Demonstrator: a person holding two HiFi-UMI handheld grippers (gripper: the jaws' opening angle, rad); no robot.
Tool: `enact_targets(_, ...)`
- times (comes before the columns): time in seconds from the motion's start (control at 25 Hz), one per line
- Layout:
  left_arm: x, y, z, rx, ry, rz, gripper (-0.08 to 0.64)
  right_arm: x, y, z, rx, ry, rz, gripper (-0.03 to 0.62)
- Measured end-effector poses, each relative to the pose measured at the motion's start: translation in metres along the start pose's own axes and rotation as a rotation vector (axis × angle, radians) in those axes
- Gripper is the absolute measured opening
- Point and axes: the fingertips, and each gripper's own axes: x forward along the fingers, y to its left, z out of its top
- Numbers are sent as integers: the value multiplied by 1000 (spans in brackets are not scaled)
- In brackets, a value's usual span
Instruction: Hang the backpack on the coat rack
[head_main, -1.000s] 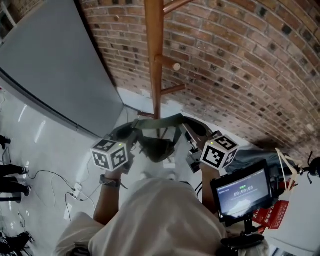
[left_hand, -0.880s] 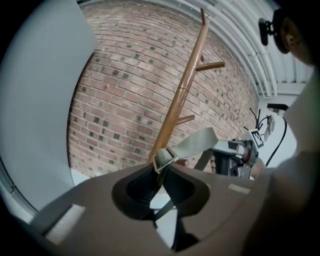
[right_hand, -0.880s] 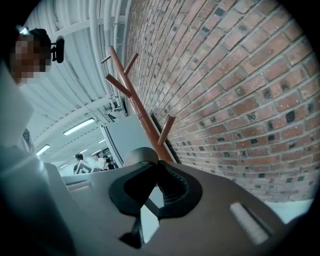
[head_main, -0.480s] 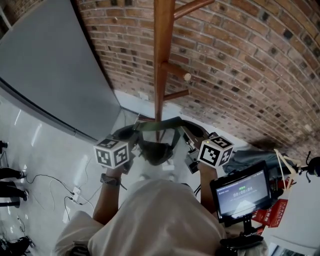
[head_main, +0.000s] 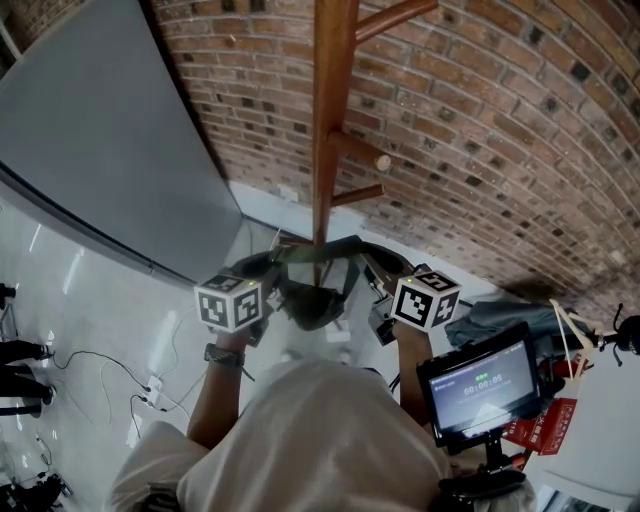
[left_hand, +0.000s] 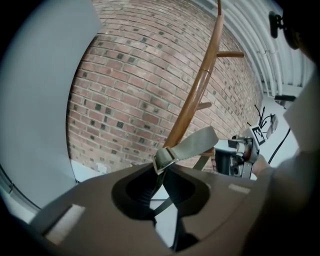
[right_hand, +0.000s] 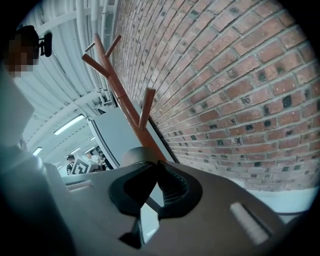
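The olive-green backpack (head_main: 312, 298) hangs between my two grippers, just in front of the foot of the wooden coat rack (head_main: 331, 120). Its pegs (head_main: 362, 152) stick out to the right, above the bag. My left gripper (head_main: 262, 290) is shut on a shoulder strap (left_hand: 196, 145) at its buckle (left_hand: 165, 159). My right gripper (head_main: 381, 292) is shut on the other dark strap (head_main: 388, 262), and a thin edge of it shows between the ribbed pads (right_hand: 172, 187). In the right gripper view the rack (right_hand: 127, 107) rises just beyond the jaws.
A brick wall (head_main: 500, 120) stands behind the rack and a grey panel (head_main: 100, 130) leans at the left. A small monitor (head_main: 480, 380) sits at the lower right by a grey-blue cloth (head_main: 500, 320). Cables (head_main: 150, 380) lie on the white floor.
Both grippers have sunk a little with the backpack, and their cubes stand slightly closer together. Both grips on the straps are unchanged.
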Motion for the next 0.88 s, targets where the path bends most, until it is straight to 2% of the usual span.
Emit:
enact_targets(0.4,12,7,-20,-12,57,-1,43,12,-15,-21,28,58,-22,12)
enact_targets(0.88,18,6,-32,-10,95,-9,43,19,-19,-29,33,88,-25,11)
